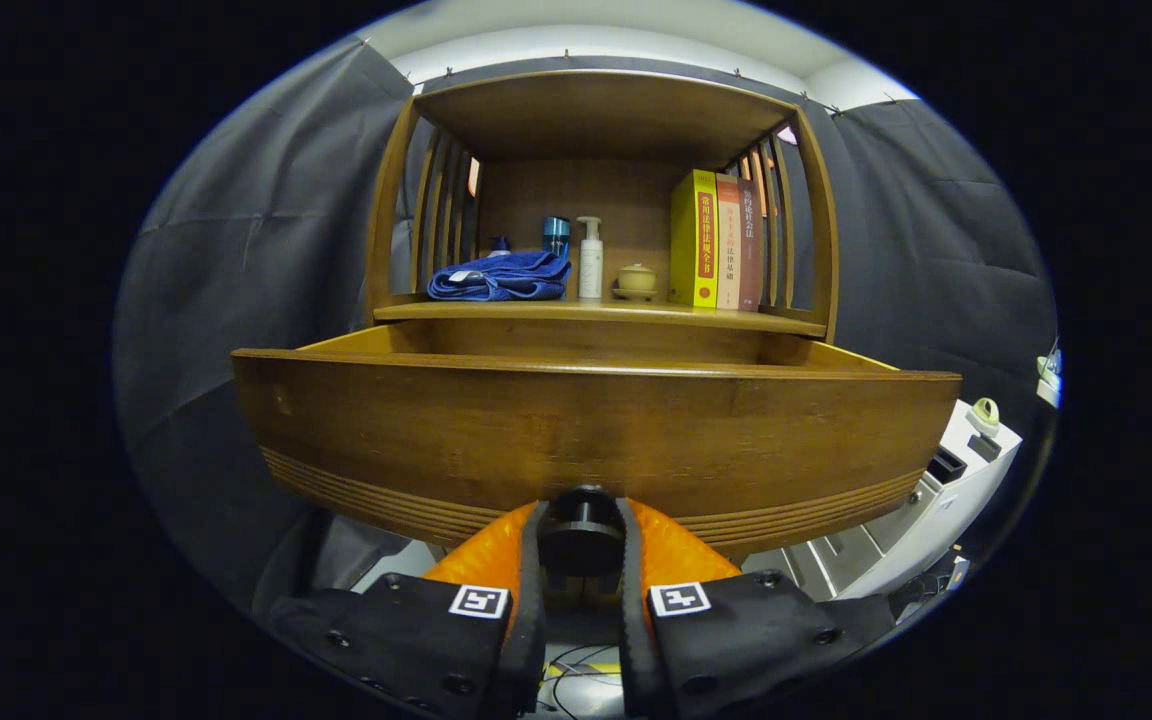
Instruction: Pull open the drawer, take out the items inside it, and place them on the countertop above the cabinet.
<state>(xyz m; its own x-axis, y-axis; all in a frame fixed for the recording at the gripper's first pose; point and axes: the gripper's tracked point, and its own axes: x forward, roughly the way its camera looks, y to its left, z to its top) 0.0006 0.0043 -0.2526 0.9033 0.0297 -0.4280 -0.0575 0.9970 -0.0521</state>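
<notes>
- Our gripper (581, 545) fingers are clamped on the dark knob (581, 530) between them; drawer (596, 430) front just ahead.
- Risk, we judge: an off-axis pull could slip the pads off the round knob.

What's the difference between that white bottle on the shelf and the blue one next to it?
The white pump bottle stands in full view on the countertop; the blue bottle is partly hidden behind the folded blue towel. The white one is slim with a pump head; the blue one looks wider with a flat cap. Both stand upright, well beyond the open drawer, whose dark knob the gripper is shut on.
</notes>
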